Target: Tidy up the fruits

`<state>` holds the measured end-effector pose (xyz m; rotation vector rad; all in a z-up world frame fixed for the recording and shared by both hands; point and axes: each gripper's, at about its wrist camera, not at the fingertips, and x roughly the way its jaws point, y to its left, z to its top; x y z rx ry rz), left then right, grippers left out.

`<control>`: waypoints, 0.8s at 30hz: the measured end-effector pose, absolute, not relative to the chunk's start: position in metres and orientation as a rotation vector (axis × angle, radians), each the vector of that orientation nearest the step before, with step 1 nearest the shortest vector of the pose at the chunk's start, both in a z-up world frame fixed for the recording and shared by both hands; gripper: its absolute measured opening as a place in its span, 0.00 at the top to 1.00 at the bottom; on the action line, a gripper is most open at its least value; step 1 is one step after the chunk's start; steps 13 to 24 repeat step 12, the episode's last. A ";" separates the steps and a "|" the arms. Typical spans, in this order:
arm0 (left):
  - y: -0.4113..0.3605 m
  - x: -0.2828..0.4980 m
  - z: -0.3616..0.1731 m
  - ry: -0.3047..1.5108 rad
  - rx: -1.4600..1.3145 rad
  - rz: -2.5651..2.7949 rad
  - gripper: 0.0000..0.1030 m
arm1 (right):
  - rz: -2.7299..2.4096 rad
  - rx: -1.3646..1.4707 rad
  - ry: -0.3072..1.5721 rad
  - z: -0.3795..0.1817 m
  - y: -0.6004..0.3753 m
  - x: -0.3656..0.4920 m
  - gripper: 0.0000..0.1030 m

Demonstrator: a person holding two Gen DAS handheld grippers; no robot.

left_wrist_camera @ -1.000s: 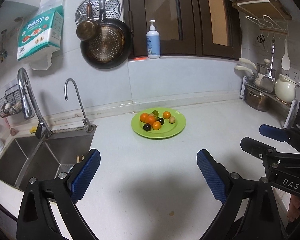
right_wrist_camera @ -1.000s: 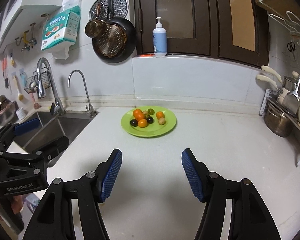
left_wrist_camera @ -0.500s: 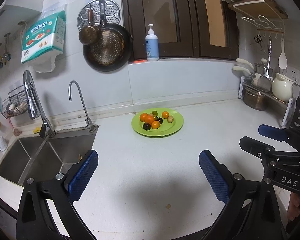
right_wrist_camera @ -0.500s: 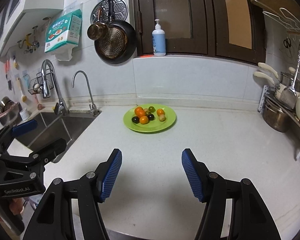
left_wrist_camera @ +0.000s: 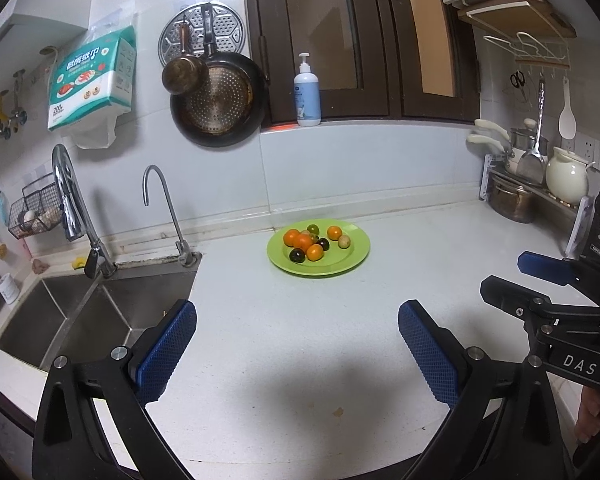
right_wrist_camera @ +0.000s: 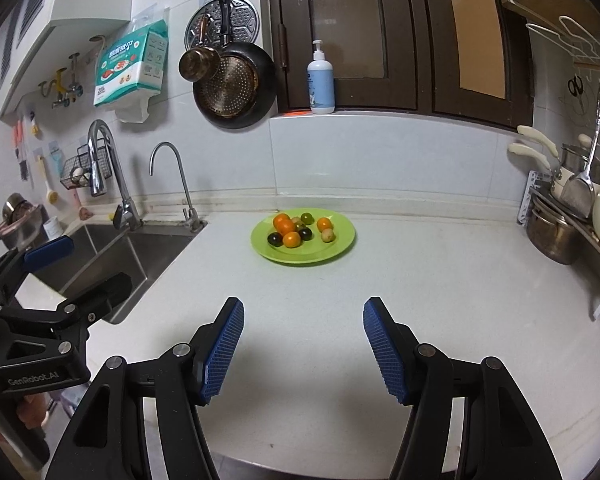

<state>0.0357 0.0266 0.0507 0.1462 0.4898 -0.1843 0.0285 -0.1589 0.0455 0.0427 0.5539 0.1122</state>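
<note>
Bright, sharp fisheye views, edges curved and vignetted

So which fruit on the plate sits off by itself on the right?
The small tan fruit on the green plate. It's pale beige, while the others are orange, dark or green.

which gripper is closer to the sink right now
Left. The left gripper hangs at the sink's near corner; the right gripper sits farther right, over bare counter.
</note>
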 end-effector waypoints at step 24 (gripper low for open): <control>0.026 0.040 0.051 0.490 0.148 -0.164 0.00 | 0.112 0.047 0.556 0.045 -0.158 0.028 0.39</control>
